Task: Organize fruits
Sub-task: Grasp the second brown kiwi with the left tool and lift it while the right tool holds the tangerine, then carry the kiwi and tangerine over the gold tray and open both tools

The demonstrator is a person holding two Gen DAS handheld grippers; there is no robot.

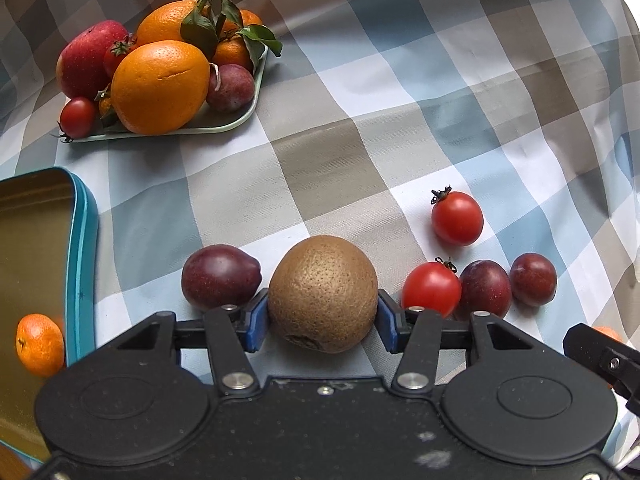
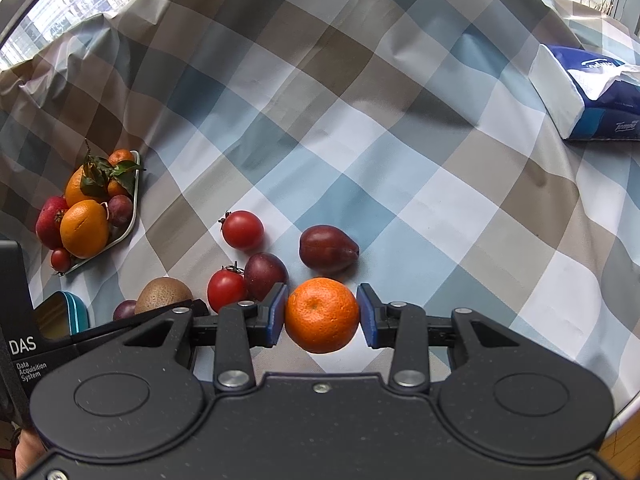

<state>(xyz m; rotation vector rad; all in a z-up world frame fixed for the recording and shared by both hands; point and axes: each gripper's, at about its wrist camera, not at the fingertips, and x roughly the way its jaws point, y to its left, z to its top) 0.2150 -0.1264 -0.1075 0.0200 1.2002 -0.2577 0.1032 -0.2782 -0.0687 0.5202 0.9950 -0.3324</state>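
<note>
In the left wrist view a brown kiwi (image 1: 322,288) rests on the checked cloth, and my left gripper (image 1: 322,318) is shut on it, both blue pads against its sides. The right wrist view shows a mandarin (image 2: 321,314) on the cloth, with my right gripper (image 2: 322,317) shut on it. Loose around them lie a dark plum (image 1: 220,276), two red tomatoes (image 1: 457,218) (image 1: 431,289) and two more plums (image 1: 485,288) (image 1: 533,284). A teal tin (image 1: 82,260) stands open at the left with one mandarin (image 1: 39,344) inside.
A pale green tray (image 1: 224,126) at the back left is piled with oranges, a red apple, a plum and small tomatoes. A blue and white tissue pack (image 2: 588,88) lies at the far right. Checked cloth (image 2: 360,120) covers the whole table.
</note>
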